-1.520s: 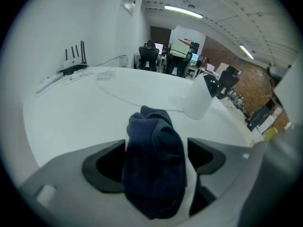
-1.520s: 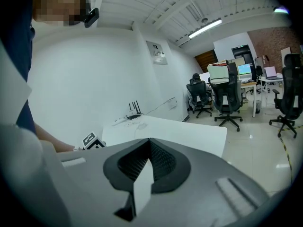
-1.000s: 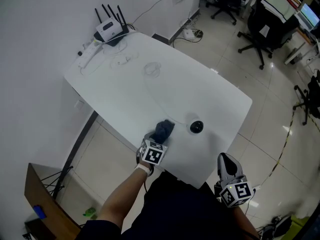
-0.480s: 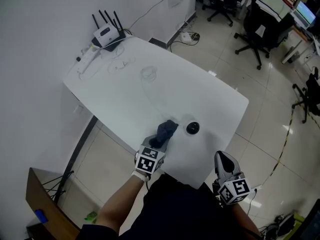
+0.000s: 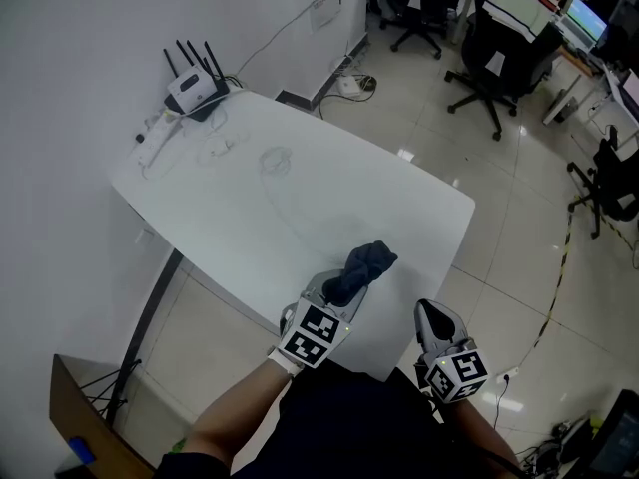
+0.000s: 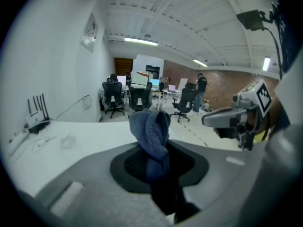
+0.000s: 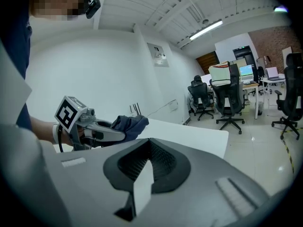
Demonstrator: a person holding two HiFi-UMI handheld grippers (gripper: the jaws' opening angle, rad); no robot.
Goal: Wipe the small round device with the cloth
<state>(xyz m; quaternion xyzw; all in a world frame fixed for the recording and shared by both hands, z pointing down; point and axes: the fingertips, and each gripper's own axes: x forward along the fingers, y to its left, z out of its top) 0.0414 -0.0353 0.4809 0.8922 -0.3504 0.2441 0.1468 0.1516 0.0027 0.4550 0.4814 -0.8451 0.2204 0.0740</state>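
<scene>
My left gripper (image 5: 346, 285) is shut on a dark blue cloth (image 5: 365, 262) and holds it up above the near part of the white table (image 5: 250, 213). Its jaws have just been closing, with the cloth between them. In the left gripper view the cloth (image 6: 150, 135) stands bunched upright out of the jaws. The small round device does not show; the lifted cloth covers the spot where it lay. My right gripper (image 5: 436, 317) is shut with nothing in it, just off the table's near edge. From the right gripper view the left gripper (image 7: 102, 132) and cloth (image 7: 129, 124) show to the left.
A router (image 5: 190, 88) with antennas and thin cables (image 5: 215, 148) sit at the table's far corner by the wall. Office chairs (image 5: 494, 53) stand across the tiled floor. A wooden box (image 5: 85, 417) is at the lower left.
The left gripper has closed on the cloth and lifted it off the table, moving right over the device, which no longer shows. The right gripper has stayed put.
</scene>
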